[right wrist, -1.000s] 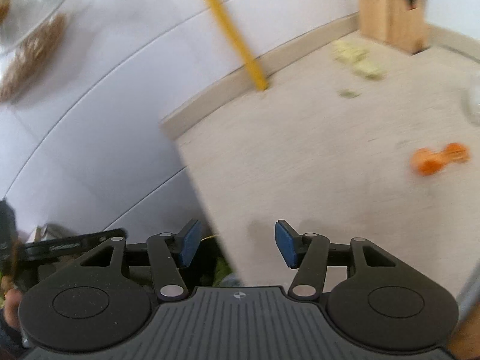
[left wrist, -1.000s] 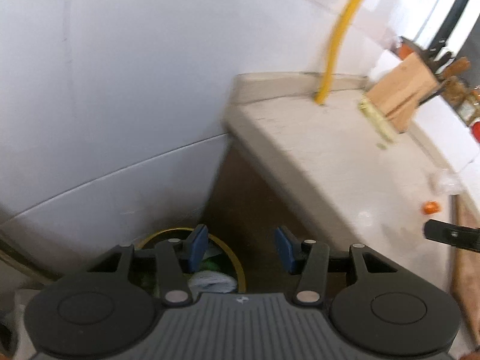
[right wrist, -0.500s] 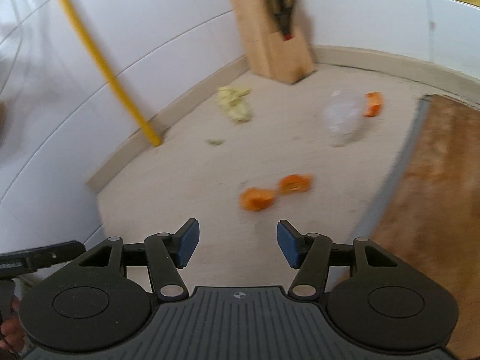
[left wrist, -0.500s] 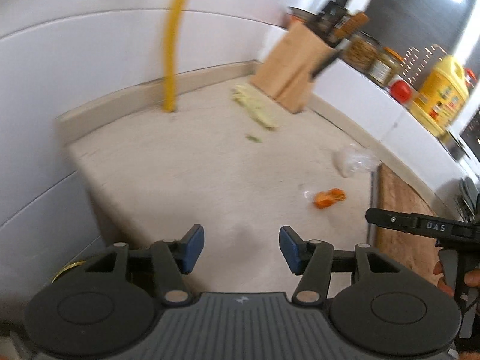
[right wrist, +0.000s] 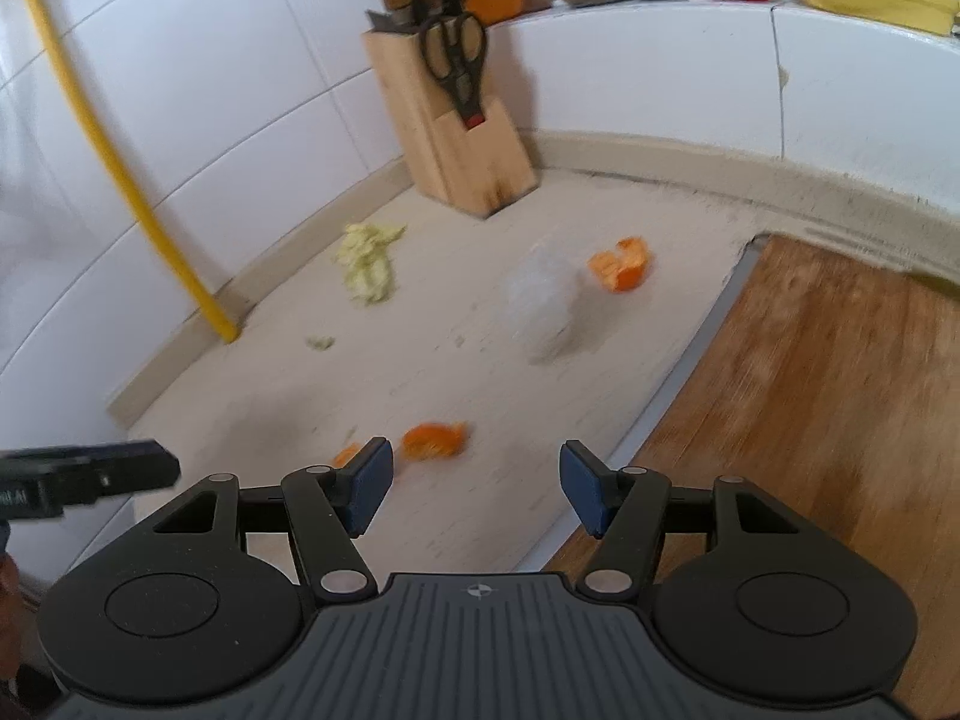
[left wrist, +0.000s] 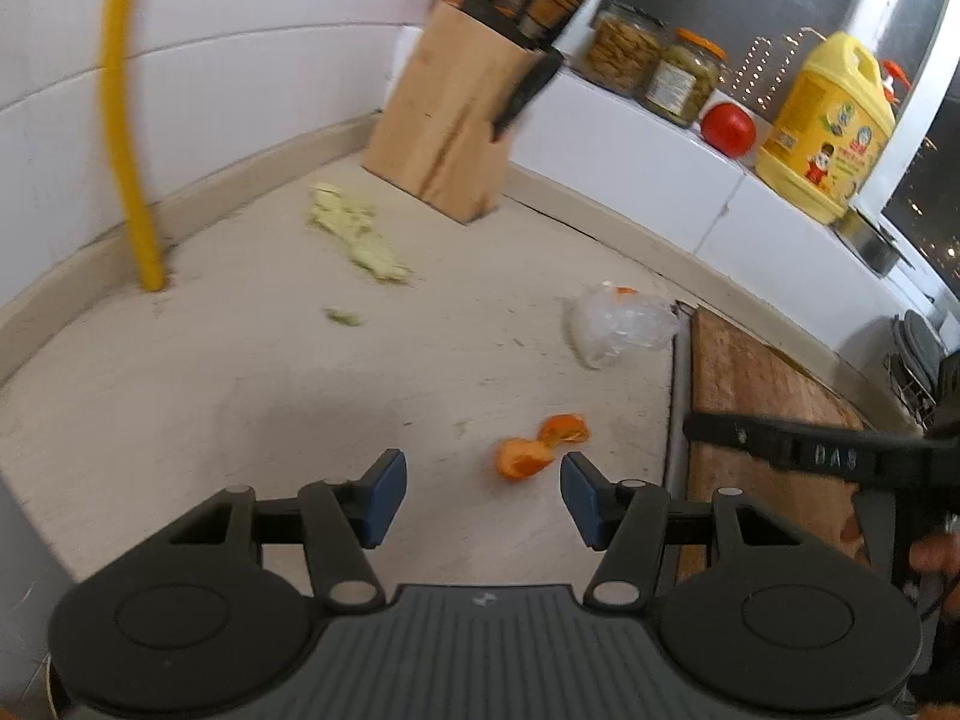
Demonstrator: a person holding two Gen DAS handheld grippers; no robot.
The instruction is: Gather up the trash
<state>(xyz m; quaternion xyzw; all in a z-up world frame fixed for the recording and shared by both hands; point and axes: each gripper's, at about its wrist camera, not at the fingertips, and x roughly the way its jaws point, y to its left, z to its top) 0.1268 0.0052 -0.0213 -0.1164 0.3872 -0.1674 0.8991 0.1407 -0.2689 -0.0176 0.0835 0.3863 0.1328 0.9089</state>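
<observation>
Over the pale counter (left wrist: 180, 396), my left gripper (left wrist: 483, 495) is open with nothing between its blue pads. Two orange peel pieces (left wrist: 522, 457) lie just beyond its right fingertip. My right gripper (right wrist: 478, 486) is empty and its jaws are opening; the same peels (right wrist: 433, 441) sit just past its left fingertip. Farther back lie a crumpled clear plastic bag (left wrist: 618, 330) (right wrist: 543, 306), another orange peel (right wrist: 621, 264), and pale green vegetable scraps (left wrist: 360, 234) (right wrist: 367, 261) with a small bit (left wrist: 345, 317) nearby.
A wooden knife block (left wrist: 456, 138) stands in the back corner and a yellow pipe (left wrist: 129, 150) rises along the tiled wall. A wooden cutting board (right wrist: 810, 390) covers the counter's right side. Jars, a tomato (left wrist: 728, 129) and a yellow bottle (left wrist: 825, 138) line the ledge.
Both grippers swung from the wall and the bin beside the counter to over the counter, toward the orange peels. The bin has left view. Both sets of jaws stand slightly wider.
</observation>
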